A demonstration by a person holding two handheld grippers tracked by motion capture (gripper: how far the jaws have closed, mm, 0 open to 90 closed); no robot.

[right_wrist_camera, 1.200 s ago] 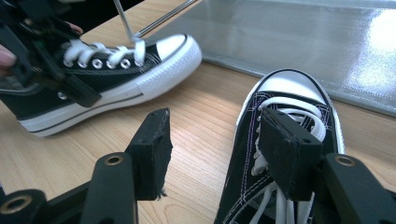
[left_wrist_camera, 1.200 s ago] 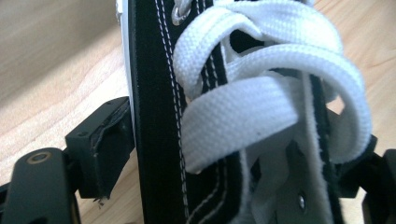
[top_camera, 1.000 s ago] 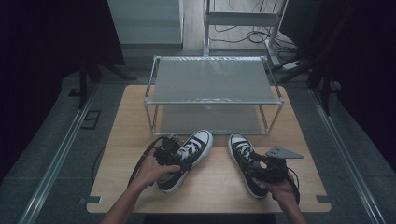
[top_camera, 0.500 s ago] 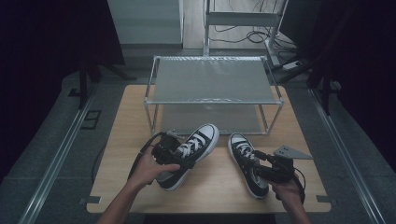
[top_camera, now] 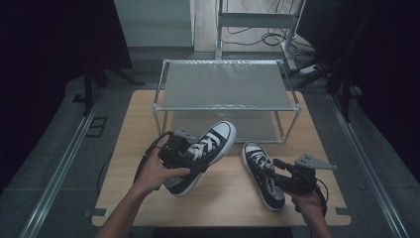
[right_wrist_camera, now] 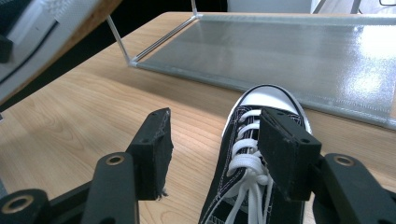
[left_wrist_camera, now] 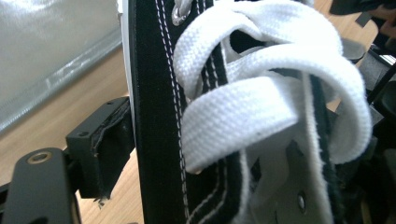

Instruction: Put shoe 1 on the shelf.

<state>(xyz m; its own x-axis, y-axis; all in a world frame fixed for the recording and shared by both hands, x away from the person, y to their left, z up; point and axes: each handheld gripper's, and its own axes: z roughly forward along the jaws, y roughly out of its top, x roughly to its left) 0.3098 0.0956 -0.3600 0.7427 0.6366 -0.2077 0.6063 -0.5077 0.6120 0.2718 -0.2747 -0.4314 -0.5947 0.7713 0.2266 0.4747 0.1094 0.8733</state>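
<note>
While we carry the left sneaker clamped by its side in the left gripper, toe up toward the shelf rack, it could twist loose; our right gripper hangs half open, straddling the right sneaker's side on the table, not gripping

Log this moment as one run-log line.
left gripper: shut on left sneaker, lifted off table | right gripper: open, one jaw over right sneaker | rack: no shoe yet
</note>
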